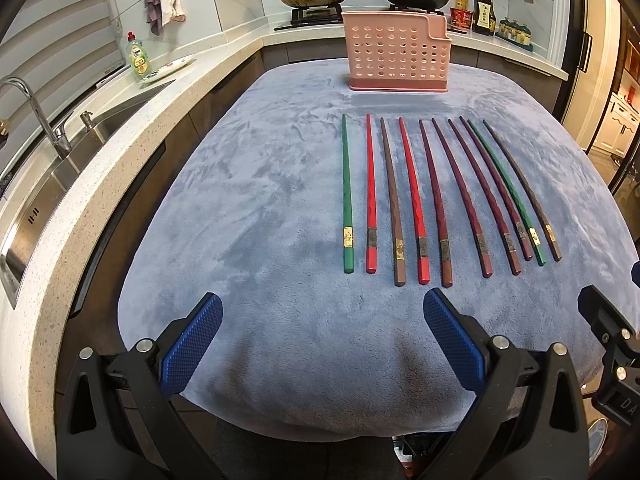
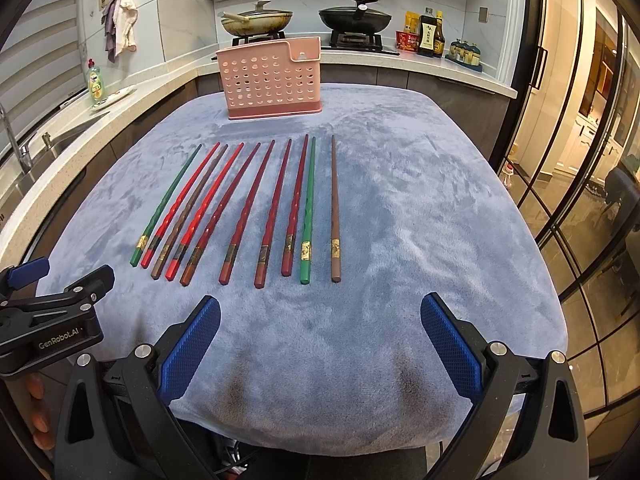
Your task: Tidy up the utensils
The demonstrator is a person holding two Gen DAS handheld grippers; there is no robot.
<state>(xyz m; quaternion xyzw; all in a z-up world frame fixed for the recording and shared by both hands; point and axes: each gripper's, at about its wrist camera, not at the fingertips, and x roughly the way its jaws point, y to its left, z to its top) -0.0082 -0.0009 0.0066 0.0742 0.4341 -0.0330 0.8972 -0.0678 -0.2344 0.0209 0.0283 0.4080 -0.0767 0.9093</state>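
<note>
Several chopsticks lie side by side on a blue-grey cloth (image 1: 248, 200), thick ends toward me: green (image 1: 347, 196), red (image 1: 371, 196), brown and dark maroon ones. In the right wrist view the same row runs from a green chopstick (image 2: 168, 208) to a brown chopstick (image 2: 335, 208). A pink perforated utensil holder (image 1: 396, 54) (image 2: 272, 80) stands upright behind the row. My left gripper (image 1: 322, 306) is open, empty, near the front edge, short of the chopstick ends. My right gripper (image 2: 320, 306) is likewise open and empty.
A speckled counter with a steel sink and tap (image 1: 36, 116) runs along the left. A green soap bottle (image 1: 137, 58) stands by a plate. At the back a stove carries two pans (image 2: 256, 20), with sauce bottles (image 2: 430, 34) beside them. Glass doors (image 2: 580, 160) stand on the right.
</note>
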